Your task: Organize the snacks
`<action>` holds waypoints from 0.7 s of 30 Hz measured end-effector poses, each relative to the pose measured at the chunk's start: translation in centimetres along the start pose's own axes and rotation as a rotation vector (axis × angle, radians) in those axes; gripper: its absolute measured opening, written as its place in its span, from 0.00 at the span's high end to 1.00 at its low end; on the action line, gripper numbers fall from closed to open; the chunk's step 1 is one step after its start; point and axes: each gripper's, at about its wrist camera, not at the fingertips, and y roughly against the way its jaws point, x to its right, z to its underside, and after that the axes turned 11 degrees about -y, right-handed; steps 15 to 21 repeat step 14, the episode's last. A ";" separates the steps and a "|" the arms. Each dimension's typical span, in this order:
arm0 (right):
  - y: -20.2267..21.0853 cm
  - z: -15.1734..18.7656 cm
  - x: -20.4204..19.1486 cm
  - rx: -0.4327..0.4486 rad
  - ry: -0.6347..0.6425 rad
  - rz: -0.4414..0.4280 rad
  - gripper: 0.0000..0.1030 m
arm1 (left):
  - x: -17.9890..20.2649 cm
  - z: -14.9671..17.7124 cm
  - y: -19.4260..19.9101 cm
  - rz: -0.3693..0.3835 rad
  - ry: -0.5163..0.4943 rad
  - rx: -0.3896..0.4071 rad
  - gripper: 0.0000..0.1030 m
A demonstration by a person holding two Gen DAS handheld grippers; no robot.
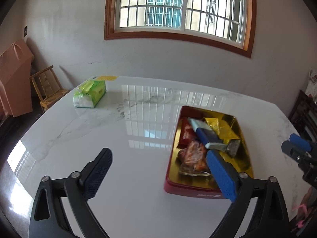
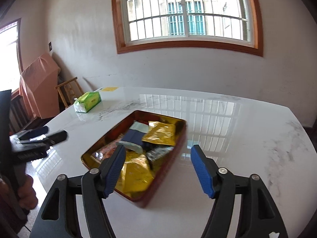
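Note:
A red tin (image 1: 190, 191) with a gold inside stands on the white marble table (image 1: 128, 130). In it lie a blue and silver bar (image 1: 206, 136), a red packet (image 1: 185, 132), an orange packet (image 1: 193, 156) and gold packets (image 1: 221, 129). My left gripper (image 1: 158, 154) is open and empty over the table, its right finger in front of the tin's near corner. My right gripper (image 2: 158, 148) is open with nothing held, above the tin (image 2: 170, 164), its left finger over the gold packets (image 2: 160, 132). Each gripper shows at the edge of the other's view.
A green tissue pack (image 1: 89, 95) sits at the table's far left, near a yellow note (image 1: 108, 77). A wooden chair (image 1: 47, 87) and a pink-covered object (image 1: 13, 75) stand left of the table. Dark furniture (image 1: 303, 111) is on the right. A hand (image 2: 25, 188) holds the left gripper's handle.

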 end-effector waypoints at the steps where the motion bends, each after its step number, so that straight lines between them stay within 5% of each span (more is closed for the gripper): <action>1: 0.3 0.1 0.8 0.002 -0.005 0.016 0.30 | 0.2 -0.3 0.7 -0.008 0.006 0.010 0.00; 5: 0.4 0.3 5.5 -0.025 -0.050 0.107 0.21 | 0.9 -1.0 2.2 -0.029 0.019 0.025 0.00; 14: -4.3 1.0 24.0 -0.280 -0.207 0.476 0.21 | 4.1 -1.1 2.6 -0.062 -0.016 -0.019 0.00; 21: -4.3 1.0 24.0 -0.280 -0.207 0.476 0.21 | 4.1 -1.1 2.6 -0.062 -0.016 -0.019 0.00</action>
